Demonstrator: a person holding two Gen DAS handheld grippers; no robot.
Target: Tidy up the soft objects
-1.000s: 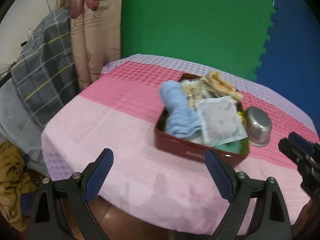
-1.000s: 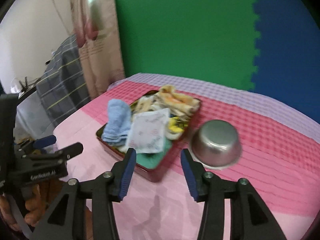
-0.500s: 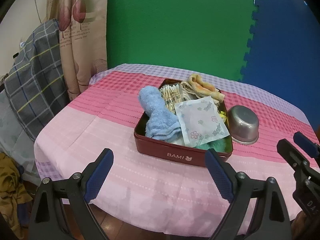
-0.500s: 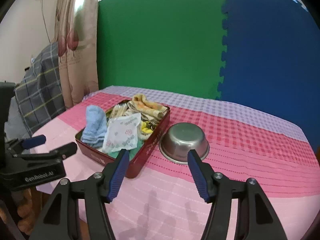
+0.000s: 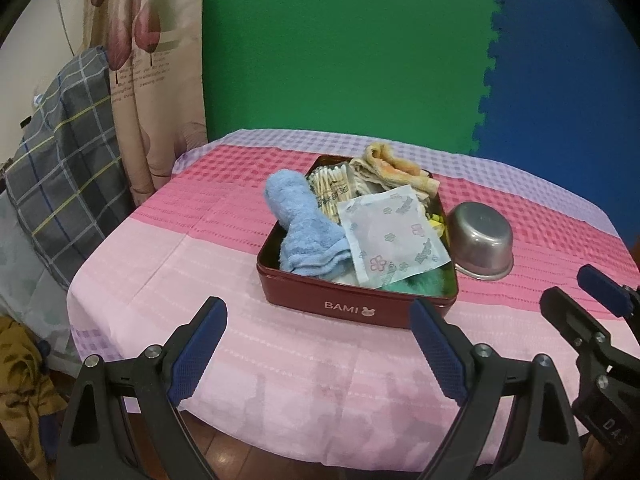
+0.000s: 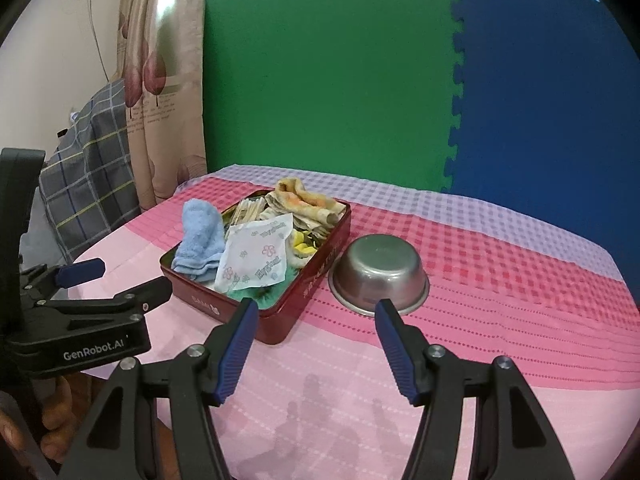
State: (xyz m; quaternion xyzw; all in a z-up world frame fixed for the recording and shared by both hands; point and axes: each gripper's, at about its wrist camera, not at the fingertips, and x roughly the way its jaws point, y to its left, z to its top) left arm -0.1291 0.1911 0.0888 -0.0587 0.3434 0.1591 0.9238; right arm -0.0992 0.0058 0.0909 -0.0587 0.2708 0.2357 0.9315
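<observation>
Approach step: left claw point(image 5: 318, 350) wide open, empty; right claw point(image 6: 314, 346) just opened wider, empty. Next: reach into red tin point(image 5: 352, 304), grab blue towel point(image 5: 304, 228).

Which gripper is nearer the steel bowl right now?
Right. The right gripper hangs open just short of the steel bowl, almost lined up with it. The left gripper sits open in front of the red tin, with the bowl off to its right.
</observation>
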